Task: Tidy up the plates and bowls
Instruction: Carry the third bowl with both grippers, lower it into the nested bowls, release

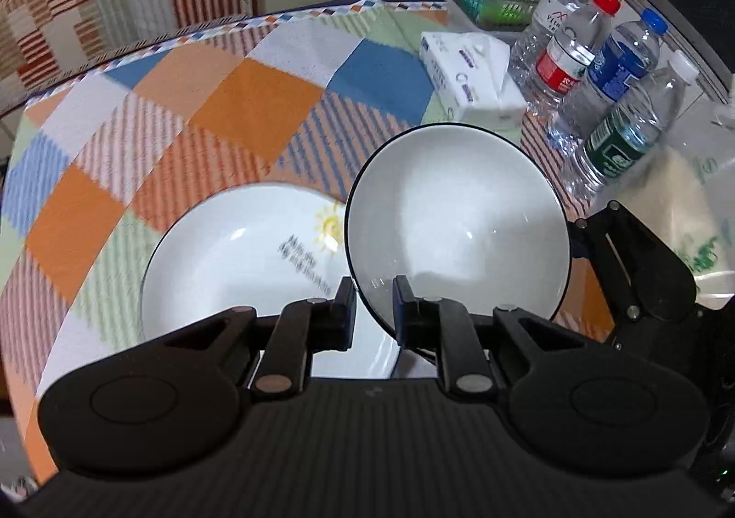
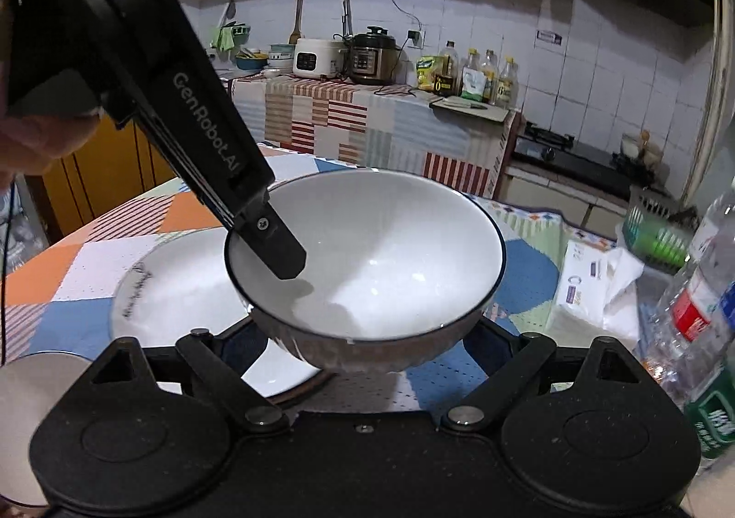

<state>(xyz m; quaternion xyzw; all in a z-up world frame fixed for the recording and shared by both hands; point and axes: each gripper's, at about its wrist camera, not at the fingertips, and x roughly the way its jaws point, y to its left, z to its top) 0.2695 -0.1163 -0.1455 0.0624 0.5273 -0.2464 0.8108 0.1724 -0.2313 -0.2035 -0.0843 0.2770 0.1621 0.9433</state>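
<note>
The bowl [image 1: 459, 224] is held clear of the bench [image 1: 257, 104], above and partly over the plate [image 1: 229, 270], which lies flat on the checked cloth. The left tongs [image 1: 374, 302] are closed on the bowl's rim, one finger inside the wall and one outside, as the right wrist view shows. The right tongs [image 2: 367, 352] are seen only as spread linkage under the bowl; their fingertips are hidden by the bowl's base, so it cannot be told whether the bowl is gripped or merely cradled there.

The bowl is judged to be glazed ceramic: stiff, fairly heavy for a rim pinch, smooth and slippery, and liable to chip or break if dropped or knocked on the plate. The rim is the natural hold, with the wall taken between the fingers; a second support at the foot or the opposite rim would be safer, since a single pinch lets the bowl swing. The plate is judged equally brittle and, lying flat, harder to get under; its raised edge is the only place to be taken.

Both bowl and plate are empty; the plate bears a sun motif and lettering. Beyond the bowl a tissue pack [image 1: 468, 72] is seen, and beside that four water bottles [image 1: 611, 72] and a green basket [image 1: 491, 1], whose contents cannot be made out
</note>
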